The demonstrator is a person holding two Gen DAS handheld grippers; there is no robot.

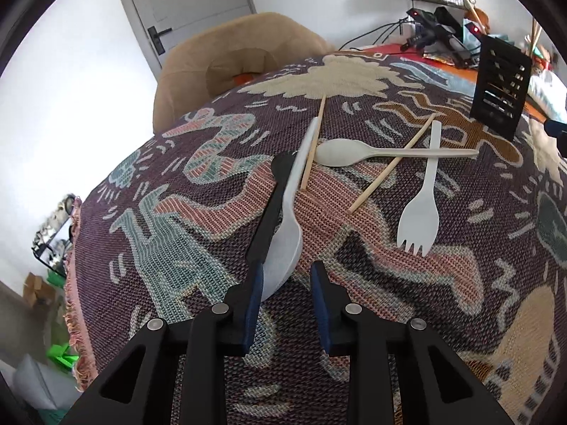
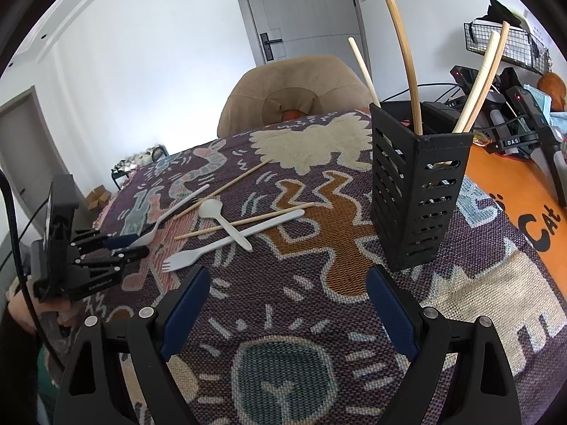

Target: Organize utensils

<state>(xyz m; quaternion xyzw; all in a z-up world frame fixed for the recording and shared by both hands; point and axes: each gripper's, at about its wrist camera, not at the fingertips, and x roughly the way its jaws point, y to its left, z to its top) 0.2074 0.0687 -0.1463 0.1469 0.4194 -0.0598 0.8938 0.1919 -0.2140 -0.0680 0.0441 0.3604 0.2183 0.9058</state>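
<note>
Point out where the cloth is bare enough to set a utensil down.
Free: the cloth between the right tongs and the black holder. Crowded: the centre-left, where spoons, fork and chopsticks cross beside the left tongs.

left gripper narrowed, right gripper wide apart.

Patterned woven cloth over table, with scattered utensils, black holder.

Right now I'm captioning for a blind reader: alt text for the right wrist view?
An open gripper hovers over a patterned tablecloth strewn with a fork, spoons and chopsticks. A black holder holding chopsticks stands right.
</note>
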